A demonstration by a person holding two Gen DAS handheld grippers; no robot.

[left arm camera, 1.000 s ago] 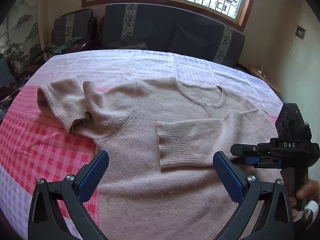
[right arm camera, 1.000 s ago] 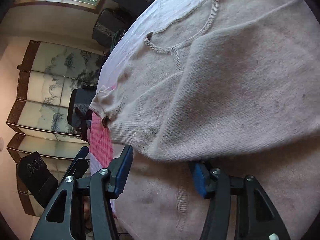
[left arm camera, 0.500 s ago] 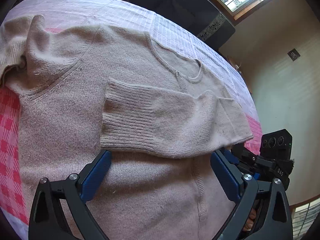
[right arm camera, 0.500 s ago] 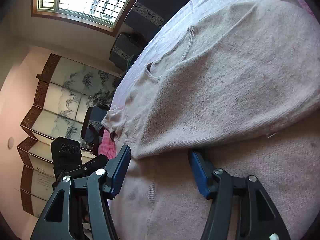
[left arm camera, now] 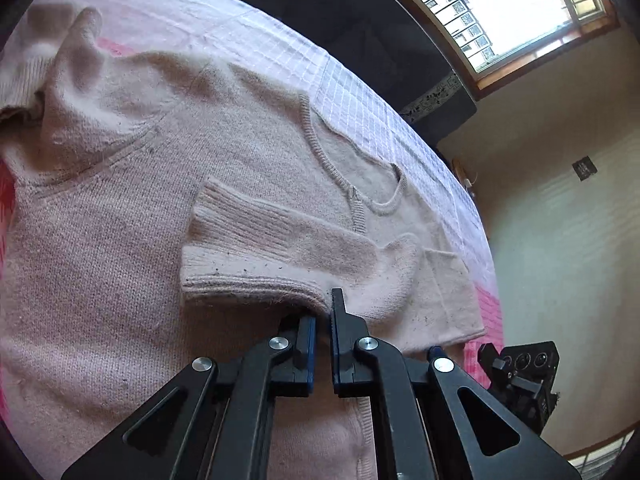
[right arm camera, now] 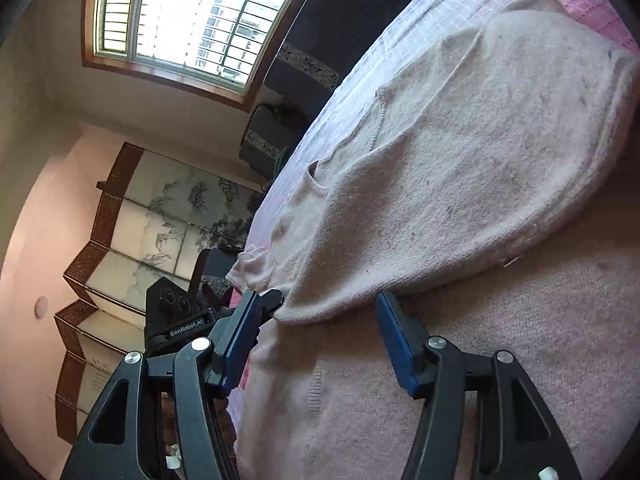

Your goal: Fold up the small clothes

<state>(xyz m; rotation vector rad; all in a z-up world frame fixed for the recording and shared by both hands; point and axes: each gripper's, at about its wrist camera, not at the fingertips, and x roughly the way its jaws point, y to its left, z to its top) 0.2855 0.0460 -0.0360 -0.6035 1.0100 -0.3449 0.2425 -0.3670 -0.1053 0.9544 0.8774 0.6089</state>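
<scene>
Left gripper (left arm camera: 323, 316): we see its 2 blue-padded fingers (left arm camera: 307, 340) drawn almost together, pinching the lower edge of the folded sleeve just beside the ribbed cuff.
Right gripper (right arm camera: 320, 312): we see its 2 fingers (right arm camera: 394, 336) standing apart at a middling width. The lower edge of the folded sleeve lies just ahead of the gap; we cannot tell whether either pad touches the knit.
Folded sleeve (left arm camera: 304, 240): it lies across the chest of the sweater, cuff (left arm camera: 240, 280) pointing toward the far sleeve, below the V-neckline.
Sweater (left arm camera: 120, 260): a pale beige-pink knit, spread flat, front up, on the checked cloth. Both grippers sit over its lower body.
Neckline (left arm camera: 340, 168): ribbed V shape, just above the folded sleeve.
Far sleeve (left arm camera: 60, 72): bunched and folded over at the sweater's shoulder, well apart from both grippers.
Checked cloth (left arm camera: 360, 92): pink and white, covering the surface under the sweater and showing around it.
Other gripper seen from the left wrist: the black body of the right tool (left arm camera: 524, 376) sits beside the sweater's side edge.
Room beyond the sweater: dark sofa (left arm camera: 360, 28), barred window (right arm camera: 192, 20), painted folding screen (right arm camera: 160, 220).
</scene>
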